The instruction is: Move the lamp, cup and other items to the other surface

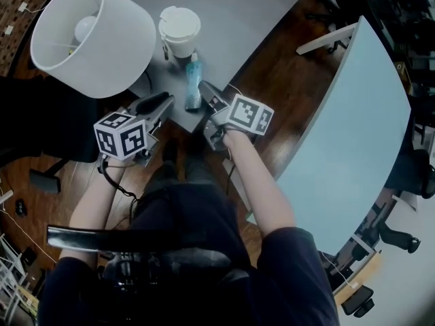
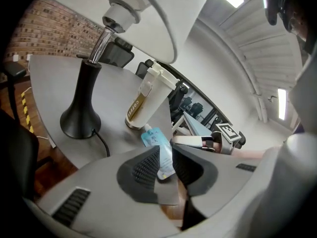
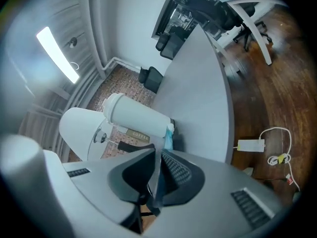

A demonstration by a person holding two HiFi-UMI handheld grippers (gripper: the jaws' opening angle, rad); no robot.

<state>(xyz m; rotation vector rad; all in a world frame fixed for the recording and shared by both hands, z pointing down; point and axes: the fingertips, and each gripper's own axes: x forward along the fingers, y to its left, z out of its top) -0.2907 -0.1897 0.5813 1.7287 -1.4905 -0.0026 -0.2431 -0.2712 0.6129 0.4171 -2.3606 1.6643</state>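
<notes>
Right hand-held gripper [image 3: 156, 155] pinches the thin tail of the pouch [image 1: 193, 80], which lies at the counter [image 1: 238, 19] edge beside the cup [image 1: 179, 29]. Left hand-held gripper [image 2: 166, 156] slightly spread, pressing nothing. Lift pouch slowly, clear of the cup; the thin grip may slip.

The left tongs [image 2: 166, 151] stand apart, a blue pouch [image 2: 153, 137] showing between them (coffee cup [image 2: 143, 100] and lamp [image 2: 81, 108] behind it)
</notes>
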